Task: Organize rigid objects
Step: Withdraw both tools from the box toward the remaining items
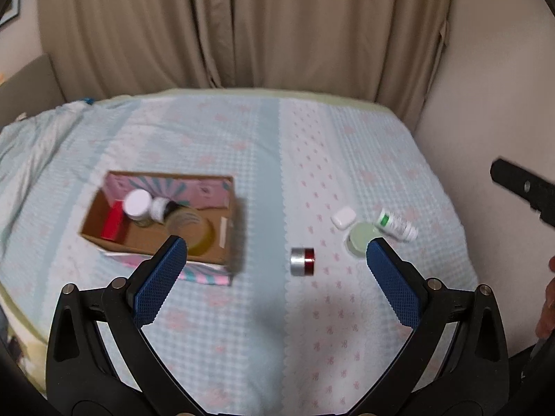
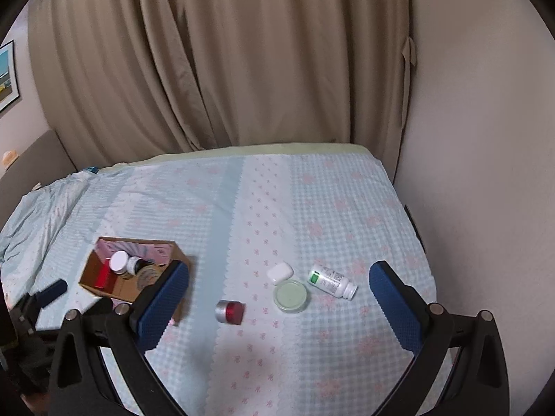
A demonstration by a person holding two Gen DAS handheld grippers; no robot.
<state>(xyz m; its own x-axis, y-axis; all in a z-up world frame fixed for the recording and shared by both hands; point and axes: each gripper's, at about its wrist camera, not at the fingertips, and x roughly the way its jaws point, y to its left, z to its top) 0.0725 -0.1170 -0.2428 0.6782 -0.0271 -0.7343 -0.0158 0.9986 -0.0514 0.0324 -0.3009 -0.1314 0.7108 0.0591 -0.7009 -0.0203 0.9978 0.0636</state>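
A cardboard box [image 1: 227, 239] [image 2: 92, 282] sits on the bed at the left and holds a white-capped jar [image 1: 137, 202], a small bottle [image 1: 160, 208], a red item [image 1: 112, 225] and a round tin. A red and silver jar [image 1: 303, 261] [image 2: 229, 312] lies on its side on the cover. A white case [image 1: 343, 218] [image 2: 279, 272], a pale green round tin [image 1: 360, 239] [image 2: 290, 295] and a white bottle with a green label [image 1: 397, 225] [image 2: 332, 282] lie to the right. My left gripper [image 1: 277, 277] is open and empty above the cover. My right gripper [image 2: 279, 301] is open and empty too.
Beige curtains [image 2: 225, 69] hang behind the bed. A wall [image 2: 485, 173] runs along the bed's right side. The right gripper's finger [image 1: 523, 187] shows at the right edge of the left wrist view. The left gripper's finger [image 2: 52, 293] shows at the left of the right wrist view.
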